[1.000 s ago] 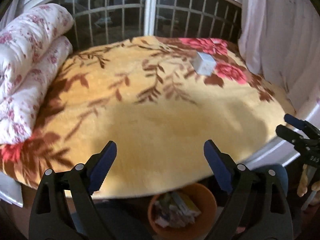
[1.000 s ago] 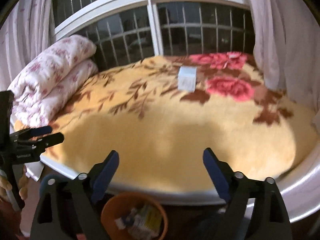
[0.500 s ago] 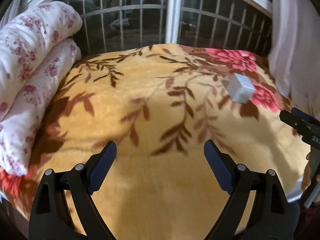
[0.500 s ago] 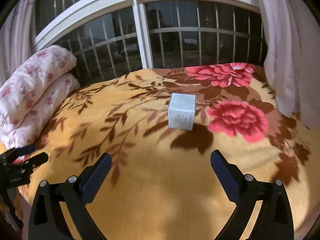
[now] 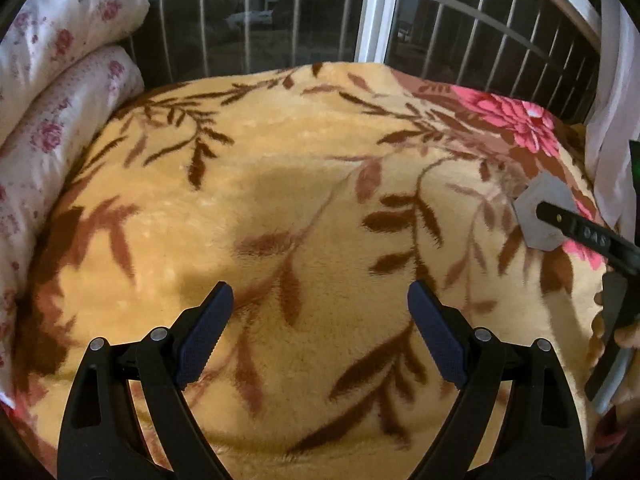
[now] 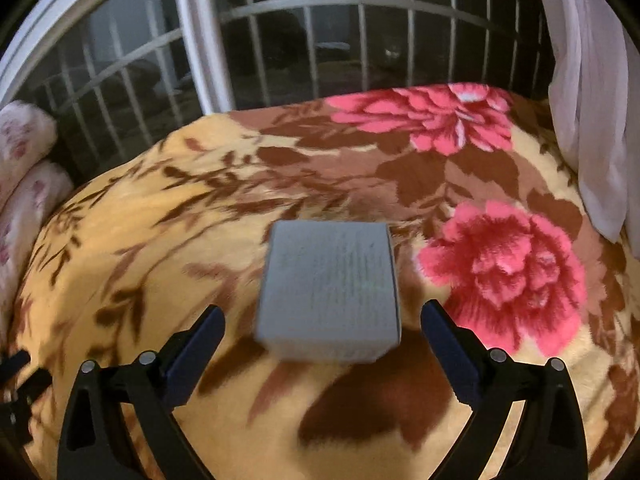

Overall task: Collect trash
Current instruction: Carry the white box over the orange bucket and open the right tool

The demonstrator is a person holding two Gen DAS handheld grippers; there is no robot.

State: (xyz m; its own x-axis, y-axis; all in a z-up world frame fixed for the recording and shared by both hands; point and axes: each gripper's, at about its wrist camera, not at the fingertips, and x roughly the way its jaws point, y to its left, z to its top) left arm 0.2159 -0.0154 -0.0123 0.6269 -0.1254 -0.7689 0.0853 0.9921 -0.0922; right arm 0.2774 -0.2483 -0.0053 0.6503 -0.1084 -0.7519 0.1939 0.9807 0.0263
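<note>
Box [image 6: 328,292] between spread right claw [image 6: 322,344]

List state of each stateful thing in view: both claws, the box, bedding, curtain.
Left claw: open, empty, over the blanket.
Right claw: open, its two fingers either side of the box, no contact visible.
Small white cardboard box: closed, resting on the blanket, not gripped.
Yellow floral fleece blanket: spread flat.
White floral quilt: rolled up at left.
White curtain: drawn aside at right.
</note>
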